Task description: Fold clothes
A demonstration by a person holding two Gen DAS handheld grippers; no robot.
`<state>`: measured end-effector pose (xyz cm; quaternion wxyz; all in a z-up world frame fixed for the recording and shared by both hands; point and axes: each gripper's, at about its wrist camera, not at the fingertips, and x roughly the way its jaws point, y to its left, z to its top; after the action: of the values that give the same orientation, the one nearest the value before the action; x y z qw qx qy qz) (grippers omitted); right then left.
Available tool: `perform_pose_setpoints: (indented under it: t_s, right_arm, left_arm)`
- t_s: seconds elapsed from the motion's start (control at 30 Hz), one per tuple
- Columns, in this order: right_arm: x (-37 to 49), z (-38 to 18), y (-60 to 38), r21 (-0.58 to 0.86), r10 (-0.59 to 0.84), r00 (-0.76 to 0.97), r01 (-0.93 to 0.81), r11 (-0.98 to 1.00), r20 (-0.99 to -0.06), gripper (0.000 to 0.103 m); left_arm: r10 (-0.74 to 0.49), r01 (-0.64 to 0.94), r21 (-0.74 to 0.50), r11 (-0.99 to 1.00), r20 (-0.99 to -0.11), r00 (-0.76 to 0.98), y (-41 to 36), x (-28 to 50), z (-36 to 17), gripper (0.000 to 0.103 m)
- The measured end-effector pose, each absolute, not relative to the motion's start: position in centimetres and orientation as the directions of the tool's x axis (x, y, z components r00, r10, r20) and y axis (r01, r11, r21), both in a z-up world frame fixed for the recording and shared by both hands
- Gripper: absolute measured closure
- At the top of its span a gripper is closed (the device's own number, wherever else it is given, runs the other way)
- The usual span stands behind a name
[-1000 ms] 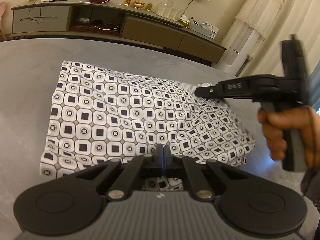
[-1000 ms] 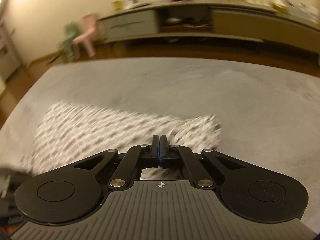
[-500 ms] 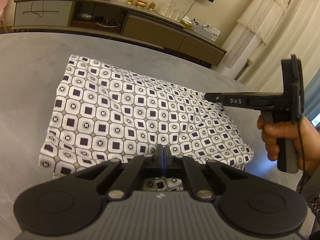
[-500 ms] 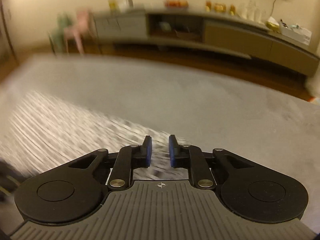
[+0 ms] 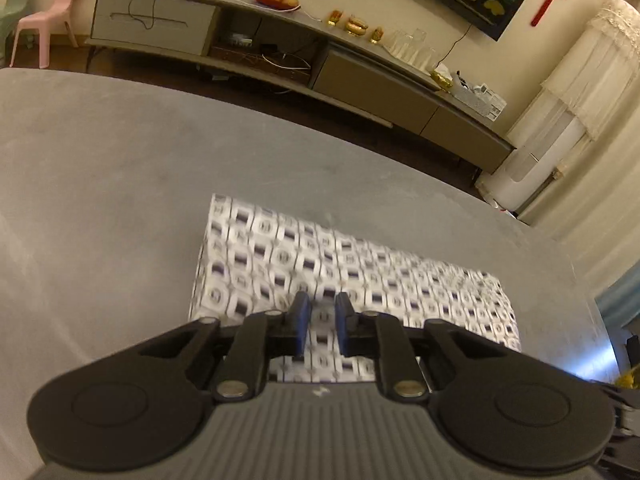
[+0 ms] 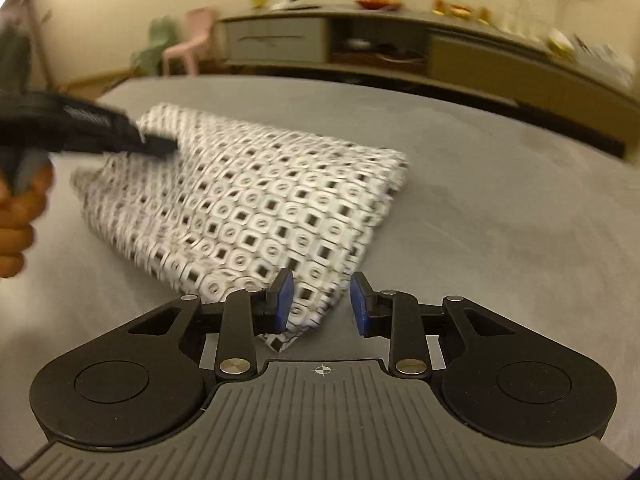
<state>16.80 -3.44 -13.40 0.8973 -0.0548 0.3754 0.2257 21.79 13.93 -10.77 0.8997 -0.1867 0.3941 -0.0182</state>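
The white cloth with black squares and rings (image 6: 256, 208) lies on the grey tabletop (image 5: 100, 184), folded into a thick, neat block with straight edges. It already looks folded. It could be done, or it could need one more fold; the pictures do not say which.

The left gripper (image 5: 321, 322) hangs just above the near edge of the cloth, its blue pads a small way apart, holding nothing. The right gripper (image 6: 322, 306) is over the near corner of the cloth, its pads wider apart, and it holds nothing too. A hand (image 6: 16, 232) holds the left gripper's handle.

If the cloth gets another fold, I think both grippers should pinch all the layers at two corners and lift together, so the block does not slide apart.

The tabletop around the cloth is bare. Far behind stand a long low grey cabinet (image 5: 280, 60) and a small pink plastic chair (image 5: 48, 20). Nothing is in the way.
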Motion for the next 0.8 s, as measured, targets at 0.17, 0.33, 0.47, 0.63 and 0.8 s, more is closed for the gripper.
perform_pose_setpoints:
  t_s: [0.17, 0.33, 0.47, 0.63, 0.8]
  right_arm:
    - [14.3, -11.2, -0.5, 0.037, 0.440, 0.652, -0.535, 0.844, -0.618, 0.068]
    - [14.3, -14.8, -1.0, 0.098, 0.412, 0.610, -0.479, 0.872, -0.677, 0.066]
    - [13.1, -12.1, -0.6, 0.083, 0.424, 0.652, -0.485, 0.870, -0.629, 0.066]
    - [13.8, -12.8, 0.8, 0.064, 0.427, 0.637, -0.511, 0.858, -0.641, 0.063]
    - [11.8, -12.6, -0.4, 0.128, 0.415, 0.644, -0.443, 0.887, -0.643, 0.057]
  left_arm:
    - [-0.154, -0.101, -0.290, 0.952, -0.737, 0.659, 13.6, 24.5, -11.0, 0.084]
    - [-0.098, -0.185, -0.303, 0.935, -0.721, 0.686, 15.9, 24.1, -10.1, 0.092]
    - [-0.158, -0.127, -0.391, 0.912, -0.620, 0.769, 17.5, 18.3, -8.0, 0.082]
    - [-0.126, -0.175, -0.378, 0.909, -0.650, 0.749, 18.6, 13.6, -10.5, 0.082]
    - [-0.046, -0.238, -0.304, 0.922, -0.699, 0.714, 19.1, 11.9, -11.7, 0.074]
